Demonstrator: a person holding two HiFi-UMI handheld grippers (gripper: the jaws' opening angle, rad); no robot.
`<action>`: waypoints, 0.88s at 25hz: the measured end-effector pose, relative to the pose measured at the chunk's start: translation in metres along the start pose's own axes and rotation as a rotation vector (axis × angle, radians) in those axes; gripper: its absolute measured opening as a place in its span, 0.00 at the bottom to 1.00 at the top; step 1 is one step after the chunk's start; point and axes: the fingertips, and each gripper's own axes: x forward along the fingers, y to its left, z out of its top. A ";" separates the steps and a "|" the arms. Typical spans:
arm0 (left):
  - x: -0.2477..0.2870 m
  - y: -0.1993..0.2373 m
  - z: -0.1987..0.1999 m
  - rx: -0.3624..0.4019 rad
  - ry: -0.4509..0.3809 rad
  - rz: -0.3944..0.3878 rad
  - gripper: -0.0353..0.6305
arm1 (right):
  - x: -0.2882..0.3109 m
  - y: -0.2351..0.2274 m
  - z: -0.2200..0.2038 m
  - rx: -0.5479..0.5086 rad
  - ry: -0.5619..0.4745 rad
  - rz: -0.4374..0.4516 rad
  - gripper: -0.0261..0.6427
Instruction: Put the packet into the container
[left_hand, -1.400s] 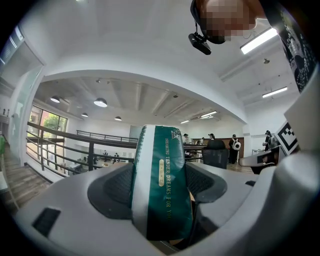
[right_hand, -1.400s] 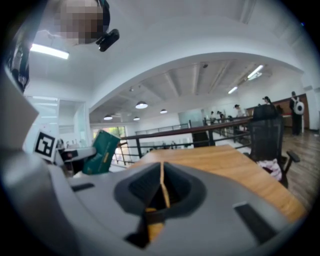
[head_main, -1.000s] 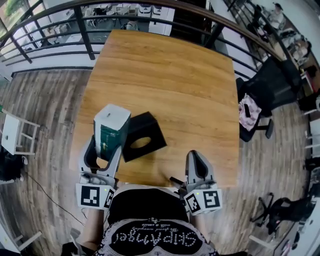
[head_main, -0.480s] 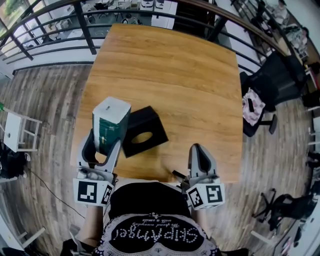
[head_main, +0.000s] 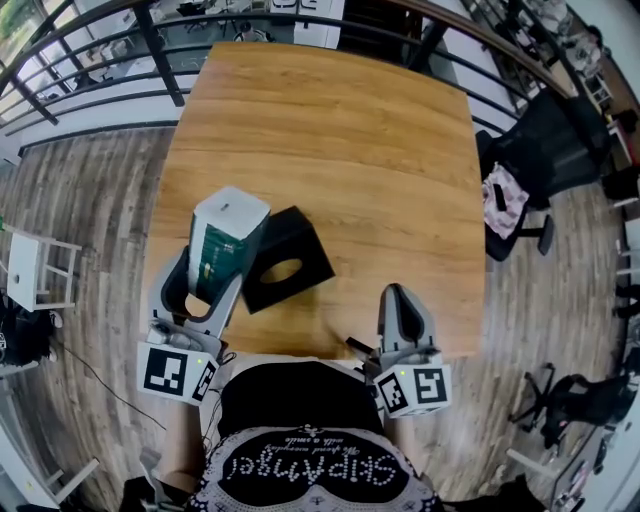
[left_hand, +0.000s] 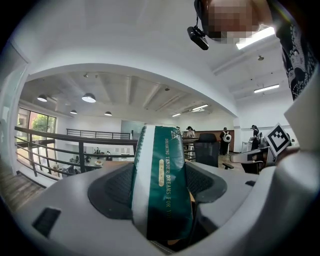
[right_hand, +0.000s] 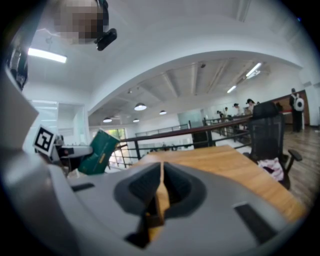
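Left tool (head_main: 208, 288): jaws clamped on the packet (head_main: 228, 245) – each pad presses a broad green face, the narrow edge with gold print facing the tool's camera (left_hand: 162, 185).
Packet: green with a white band and a white top end; it stands up out of the jaws, top tipped a little away from the tool's body. Lower end sits deep in the jaw throat.
Container (head_main: 285, 262): black, squarish, round opening on top; it rests on the counter (head_main: 330, 130) just right of the left tool's jaws. The packet overlaps its left corner in the head view – contact cannot be told. Packet is not inside it.
Right tool (head_main: 402, 300): jaws brought together, only a thin slit between the pads (right_hand: 161, 185); nothing gripped. It sits at the counter's near edge, well right of the container.
Seen from the right tool: packet up to its left (right_hand: 98, 152), counter stretching ahead.
Surroundings: dark railing (head_main: 150, 40) beyond the counter's far edge; black chair (head_main: 545, 165) far right of the right tool, a pink cloth (head_main: 500, 210) on it.
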 end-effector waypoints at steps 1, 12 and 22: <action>0.003 -0.001 -0.001 0.000 0.007 -0.011 0.57 | 0.000 -0.001 0.000 0.001 0.001 -0.004 0.10; 0.030 -0.010 -0.033 -0.018 0.089 -0.108 0.57 | -0.012 -0.010 -0.011 0.021 0.022 -0.076 0.10; 0.046 -0.025 -0.065 -0.040 0.141 -0.177 0.57 | -0.026 -0.021 -0.017 0.040 0.042 -0.151 0.10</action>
